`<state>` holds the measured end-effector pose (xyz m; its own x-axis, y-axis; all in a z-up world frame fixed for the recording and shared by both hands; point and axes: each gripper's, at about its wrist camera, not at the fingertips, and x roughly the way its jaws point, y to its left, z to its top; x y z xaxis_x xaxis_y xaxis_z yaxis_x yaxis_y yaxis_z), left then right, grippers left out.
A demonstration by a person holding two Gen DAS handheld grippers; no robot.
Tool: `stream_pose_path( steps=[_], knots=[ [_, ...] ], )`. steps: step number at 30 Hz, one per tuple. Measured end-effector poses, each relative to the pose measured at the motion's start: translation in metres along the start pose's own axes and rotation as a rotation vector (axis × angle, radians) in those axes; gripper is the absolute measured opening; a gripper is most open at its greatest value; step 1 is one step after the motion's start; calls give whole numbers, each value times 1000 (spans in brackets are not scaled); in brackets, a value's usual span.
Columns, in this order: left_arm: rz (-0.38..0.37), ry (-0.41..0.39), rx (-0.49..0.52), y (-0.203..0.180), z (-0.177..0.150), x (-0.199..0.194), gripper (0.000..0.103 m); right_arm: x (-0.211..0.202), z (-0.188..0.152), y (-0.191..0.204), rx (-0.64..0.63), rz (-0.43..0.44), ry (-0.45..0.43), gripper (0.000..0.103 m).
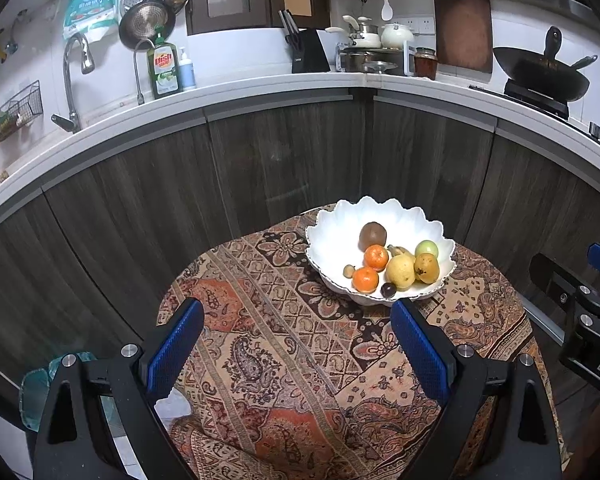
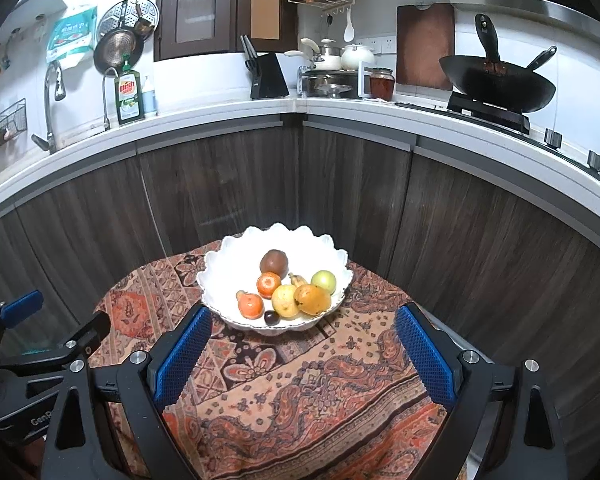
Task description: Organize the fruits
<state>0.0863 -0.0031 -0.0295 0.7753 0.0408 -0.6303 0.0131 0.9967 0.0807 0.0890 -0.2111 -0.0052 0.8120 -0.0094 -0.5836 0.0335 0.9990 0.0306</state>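
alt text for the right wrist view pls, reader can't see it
A white scalloped ceramic bowl of mixed fruit sits on a round table under a patterned paisley cloth. The open right gripper frames it, empty, blue-padded fingers apart. Behind stand dark wood cabinets.

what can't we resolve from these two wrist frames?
- Small banana: mostly hidden behind the yellow pear, both views.
- Small tan fruit at the bowl's left: too small to identify; half hidden by a mandarin in the right view.
- Table under the patterned cloth: fully covered.
- Right gripper: cut off by the left view's edge.
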Motion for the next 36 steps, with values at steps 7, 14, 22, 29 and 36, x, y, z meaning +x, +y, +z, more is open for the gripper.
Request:
stream_pose_path(
  steps=[7,14,22,29,36],
  knots=[
    [-1,4,-2,0,1,-1,95,0,0,0,2,0,2,94],
    [0,5,-4,0,1,0,95,0,-1,0,2,3,2,94],
    [0,7,-5,1,-1,0,95,0,-1,0,4,2,1,94],
    [3,10,-5,0,-1,0,95,1,-1,0,9,1,3,94],
    [0,23,2,-3,-2,2,95,1,-1,0,9,0,2,94]
  ],
)
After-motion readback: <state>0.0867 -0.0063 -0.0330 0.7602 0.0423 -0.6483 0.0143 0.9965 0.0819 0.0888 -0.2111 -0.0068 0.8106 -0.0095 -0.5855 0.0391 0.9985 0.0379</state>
